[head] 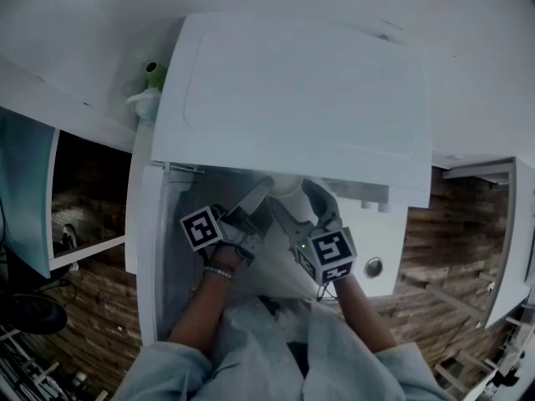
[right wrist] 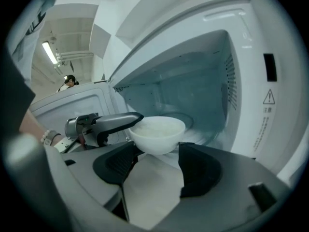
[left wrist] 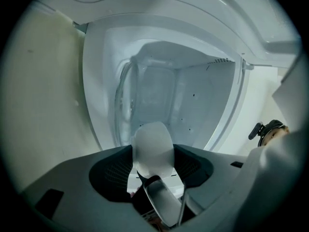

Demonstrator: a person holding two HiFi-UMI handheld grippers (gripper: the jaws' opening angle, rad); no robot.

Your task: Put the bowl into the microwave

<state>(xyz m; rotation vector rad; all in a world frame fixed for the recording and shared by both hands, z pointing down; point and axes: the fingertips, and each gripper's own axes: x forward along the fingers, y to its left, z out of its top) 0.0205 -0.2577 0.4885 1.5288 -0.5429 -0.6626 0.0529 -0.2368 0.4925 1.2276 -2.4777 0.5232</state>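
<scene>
At microwave (head: pixel 292 98) mouth: one bowl (right wrist: pixel 157 134), seemingly in left gripper (left wrist: pixel 154 153); right gripper (right wrist: pixel 158 159) spread.

The bowl (right wrist: pixel 157 133) sits in the mouth of the open microwave (head: pixel 292 98), left gripper (head: pixel 261 192) toward the microwave's left, right gripper (head: pixel 313 197) toward its right, door (head: pixel 144 249) out at left.

The only sign I can make out is a warning triangle (right wrist: pixel 269 97) with an exclamation mark, on the microwave (right wrist: pixel 253 37) front frame, up and right of my right gripper (right wrist: pixel 157 161). The fine print (right wrist: pixel 263 129) beneath it is too small for me to read.
</scene>
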